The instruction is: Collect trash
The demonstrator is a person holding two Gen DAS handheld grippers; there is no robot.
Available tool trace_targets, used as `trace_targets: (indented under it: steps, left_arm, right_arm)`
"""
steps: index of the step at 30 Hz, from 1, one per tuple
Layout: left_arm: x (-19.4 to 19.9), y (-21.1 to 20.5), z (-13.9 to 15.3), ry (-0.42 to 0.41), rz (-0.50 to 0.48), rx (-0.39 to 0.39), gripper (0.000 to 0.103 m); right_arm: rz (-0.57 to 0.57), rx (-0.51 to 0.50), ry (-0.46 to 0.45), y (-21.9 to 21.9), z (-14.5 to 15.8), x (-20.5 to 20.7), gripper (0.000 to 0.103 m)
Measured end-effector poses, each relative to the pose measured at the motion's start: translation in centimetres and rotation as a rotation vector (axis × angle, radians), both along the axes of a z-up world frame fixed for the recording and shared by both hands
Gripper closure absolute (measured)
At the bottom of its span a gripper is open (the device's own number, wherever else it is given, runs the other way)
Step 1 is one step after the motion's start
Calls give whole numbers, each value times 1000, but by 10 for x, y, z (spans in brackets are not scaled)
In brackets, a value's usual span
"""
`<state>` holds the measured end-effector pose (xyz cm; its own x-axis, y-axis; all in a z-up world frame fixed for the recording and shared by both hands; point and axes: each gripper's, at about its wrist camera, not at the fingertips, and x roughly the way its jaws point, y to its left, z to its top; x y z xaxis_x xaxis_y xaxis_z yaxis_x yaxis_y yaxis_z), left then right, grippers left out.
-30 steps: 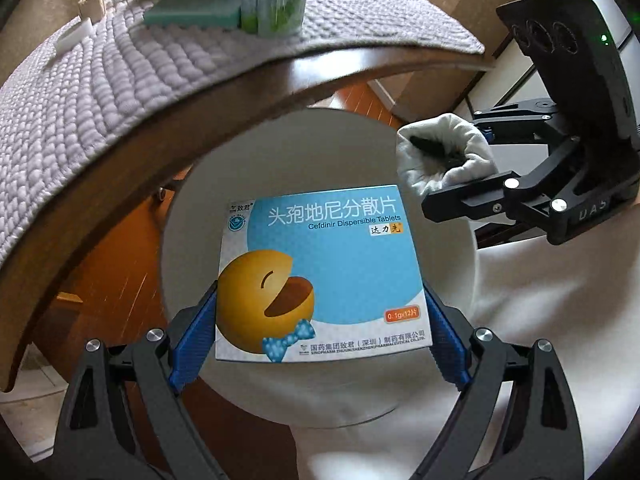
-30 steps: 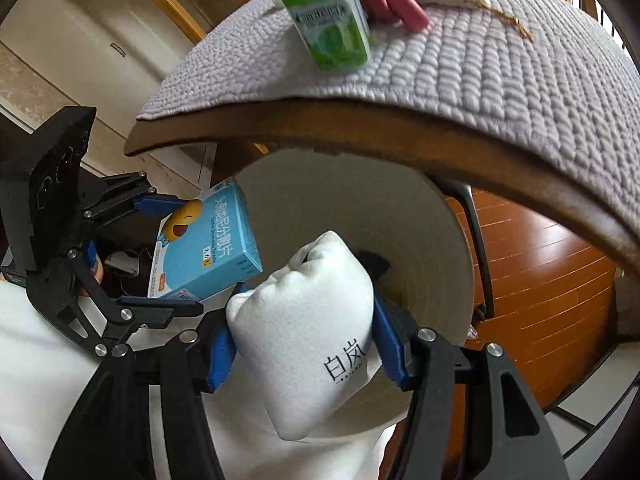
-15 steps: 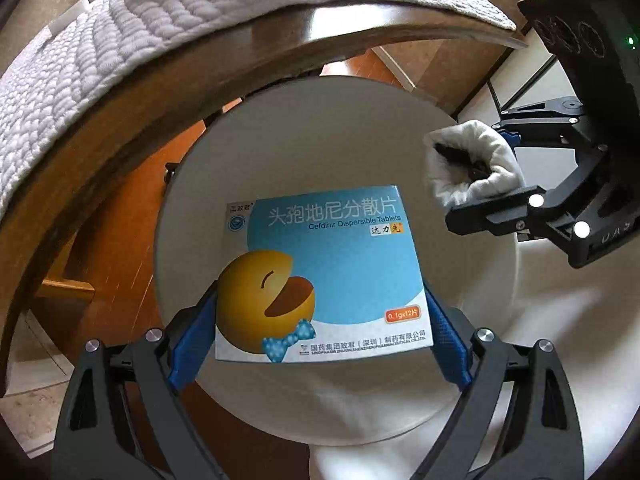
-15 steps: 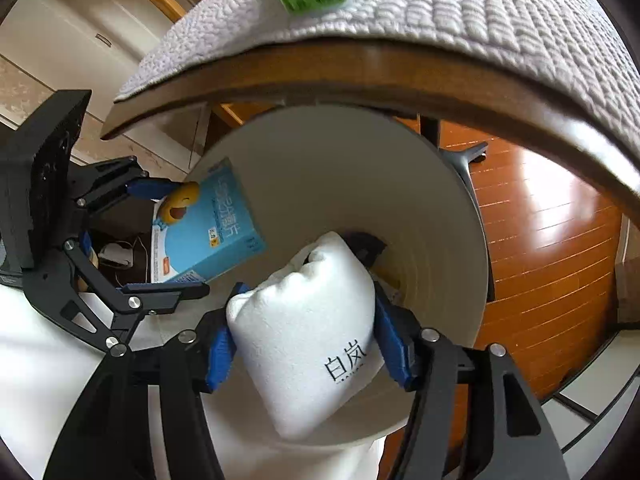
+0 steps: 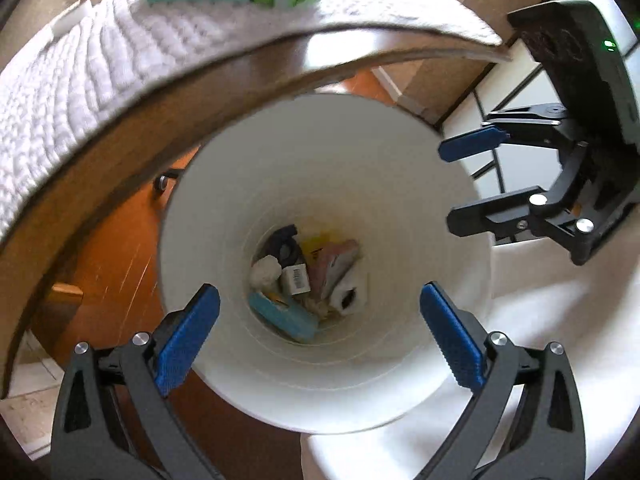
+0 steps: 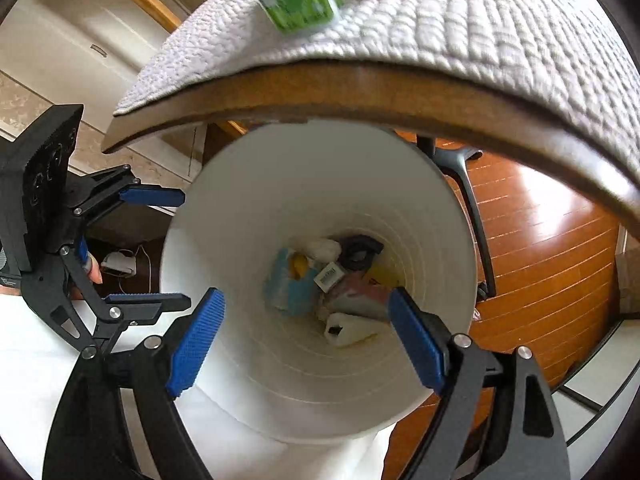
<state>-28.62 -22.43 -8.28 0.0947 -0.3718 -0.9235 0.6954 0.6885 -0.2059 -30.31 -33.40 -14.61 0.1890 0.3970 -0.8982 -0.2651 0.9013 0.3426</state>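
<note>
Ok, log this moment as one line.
left gripper: jaws opening, empty | right gripper: jaws opening, empty | both over white bin | blue medicine box, white pouch lie at bin bottom

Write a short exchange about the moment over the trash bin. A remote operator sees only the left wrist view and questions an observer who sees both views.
Operator: I see the right gripper only side-on. Is anything caught in it?
Observer: No. Its jaws are opening and nothing is between the blue pads.
Operator: Which way up is the blue box in the bin? I see only an edge.
Observer: Its printed face is up, showing the yellow cartoon.
Operator: What stands behind the bin?
Observer: A dark chair leg on the wood floor.
</note>
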Motion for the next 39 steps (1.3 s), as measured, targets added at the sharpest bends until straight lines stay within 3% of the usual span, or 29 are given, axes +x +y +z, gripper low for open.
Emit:
trace_targets:
  steps: [3,5,7,9,12,14,18,23,28,35,39]
  left_arm:
    - [-2,4,32,-9,-26,-112,2]
    - [4,11,59,-23,-22,-221,2]
    - [13,24,90,-79,19,-314,2]
    - [28,33,111,-163,108,-356,2]
    - [71,55,124,-315,351,-288,2]
    - [105,67,120,-348,484,-204,2]
    - [166,94,102,-354,675,-136,2]
    - [217,113,85,-346,766,-69,2]
    - [253,116,67,-340,787,-11,2]
    - [267,128,54,-335,832,53,2]
    - [268,128,51,-347,818,84,1]
  right_arm:
    - [21,19,-32,3,21,-1,18]
    - [34,69,-83,1,46,0,9]
    - [33,95,-160,-4,72,5,7]
    - [-10,87,-248,-17,99,16,4]
    - [-148,-2,-372,-44,123,40,4]
    - [-296,-123,-413,-71,127,66,4]
    - [-465,-173,-424,-127,118,116,4]
    - [-582,-284,-374,-180,98,171,4]
    - [-653,-293,-358,-217,89,203,4]
    - [-689,-402,-311,-239,67,219,4]
    - [-679,-407,-353,-235,63,205,4]
